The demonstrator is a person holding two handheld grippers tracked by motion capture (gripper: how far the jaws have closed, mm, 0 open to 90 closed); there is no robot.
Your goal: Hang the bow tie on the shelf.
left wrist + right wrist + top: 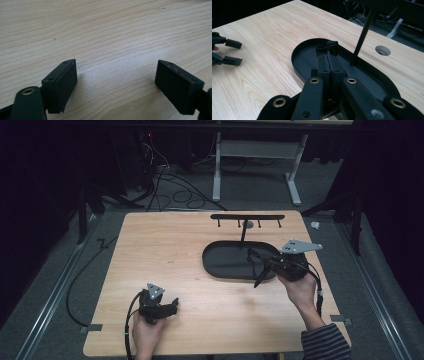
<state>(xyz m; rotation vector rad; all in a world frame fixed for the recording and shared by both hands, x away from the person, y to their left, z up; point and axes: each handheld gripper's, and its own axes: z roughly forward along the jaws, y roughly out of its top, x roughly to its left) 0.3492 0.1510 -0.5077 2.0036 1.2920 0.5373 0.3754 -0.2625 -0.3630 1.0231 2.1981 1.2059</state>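
The black oval tray lies right of the table's middle, the thin post of a black hook rack rising from its far edge. At the left, the left gripper rests low over bare wooden table near the front edge, its jaws spread wide with nothing between them. At the right, the right gripper reaches over the tray, its jaws pressed together on a small black object pinched at their tips; what that object is cannot be told.
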